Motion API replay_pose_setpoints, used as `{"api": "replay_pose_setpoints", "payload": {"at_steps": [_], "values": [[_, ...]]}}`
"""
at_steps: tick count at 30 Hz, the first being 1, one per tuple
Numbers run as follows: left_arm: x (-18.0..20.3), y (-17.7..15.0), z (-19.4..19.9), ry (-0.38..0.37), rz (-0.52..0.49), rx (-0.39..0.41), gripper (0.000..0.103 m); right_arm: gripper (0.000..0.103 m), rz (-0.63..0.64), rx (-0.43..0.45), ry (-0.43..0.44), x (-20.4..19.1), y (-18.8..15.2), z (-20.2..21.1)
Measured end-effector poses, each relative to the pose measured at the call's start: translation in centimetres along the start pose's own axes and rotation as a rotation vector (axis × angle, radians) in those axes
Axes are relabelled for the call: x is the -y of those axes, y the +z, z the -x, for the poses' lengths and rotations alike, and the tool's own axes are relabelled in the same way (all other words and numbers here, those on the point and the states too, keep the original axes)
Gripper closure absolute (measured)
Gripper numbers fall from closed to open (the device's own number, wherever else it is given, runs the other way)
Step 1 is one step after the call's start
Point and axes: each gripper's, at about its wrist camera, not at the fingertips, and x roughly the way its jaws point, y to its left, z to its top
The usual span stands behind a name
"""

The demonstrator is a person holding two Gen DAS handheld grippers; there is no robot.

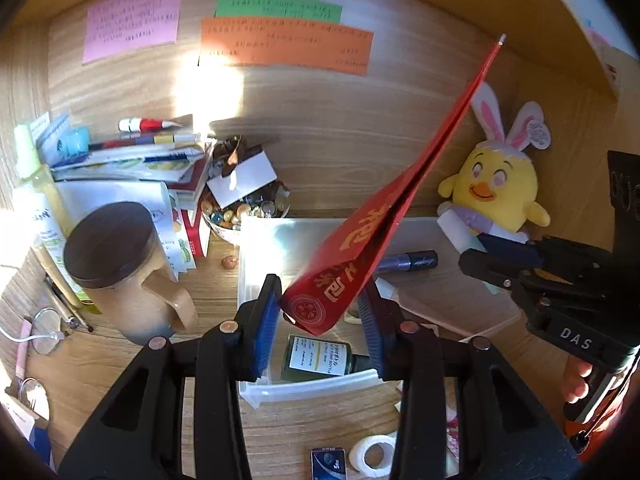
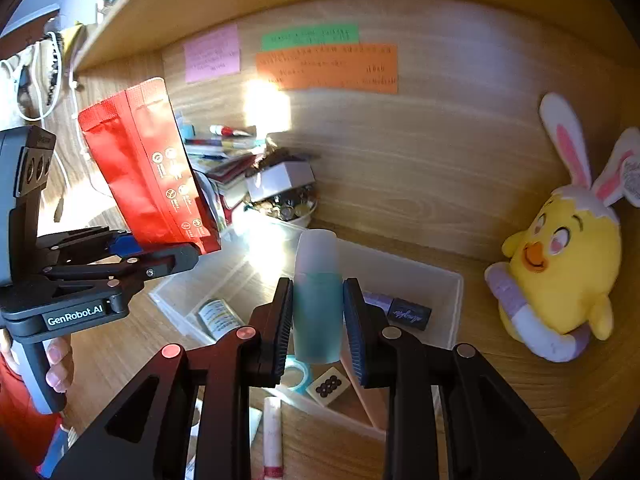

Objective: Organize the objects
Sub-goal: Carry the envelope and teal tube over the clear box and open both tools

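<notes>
We've got the left gripper [image 1: 320,320] jaws clamped on a red foil pouch [image 1: 372,240], right gripper [image 2: 318,328] jaws clamped on a teal bottle [image 2: 318,300], both above the clear bin [image 2: 456,304] on the counter [image 2: 520,400]. Free counter between bin and plush chick [image 2: 560,264]. Only the left view shows the lidded mug [image 1: 120,268].

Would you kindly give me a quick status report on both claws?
Left claw shut on red pouch. Right claw shut on teal bottle. Both above clear bin; nothing in the way.
</notes>
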Motion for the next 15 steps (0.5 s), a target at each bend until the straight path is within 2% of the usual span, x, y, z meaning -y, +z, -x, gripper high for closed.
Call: {"api": "replay_pose_setpoints", "payload": {"at_steps": [9,15], "values": [[-0.4,-0.6,-3.7,0.007,-0.003,-0.082,0.064,0.080,-0.057,-0.122,0.022,2.0,-1.6,-4.8],[-0.3,-0.9,-5.6,-0.014,-0.002,-0.122,0.064,0.080,-0.064,-0.179,0.014,2.6,-2.4,-6.4]]}}
